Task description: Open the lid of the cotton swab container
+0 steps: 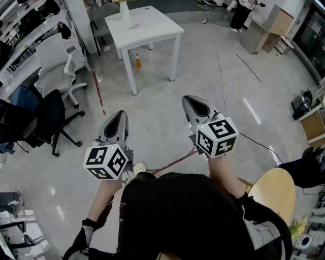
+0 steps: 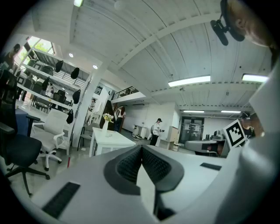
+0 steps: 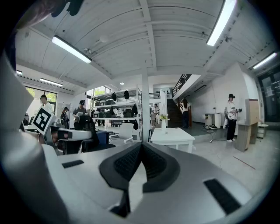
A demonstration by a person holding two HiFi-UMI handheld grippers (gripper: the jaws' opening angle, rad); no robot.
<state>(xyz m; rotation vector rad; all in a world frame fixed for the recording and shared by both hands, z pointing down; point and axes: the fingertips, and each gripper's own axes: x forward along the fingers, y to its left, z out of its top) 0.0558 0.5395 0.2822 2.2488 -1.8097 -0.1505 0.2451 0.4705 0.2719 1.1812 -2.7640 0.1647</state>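
I stand on a grey floor, well back from a white table. On it are a white vase and a small pale thing, too small to identify. No cotton swab container can be made out. My left gripper is held level in front of me, jaws shut with nothing between them. The right gripper is beside it, also shut and empty. In the left gripper view the closed left gripper points toward the table. In the right gripper view the right gripper faces the same table.
An orange bottle stands on the floor under the table. A white office chair and a black one stand at the left beside desks. A round wooden stool is at my right. Cables and a red line cross the floor. People stand far off.
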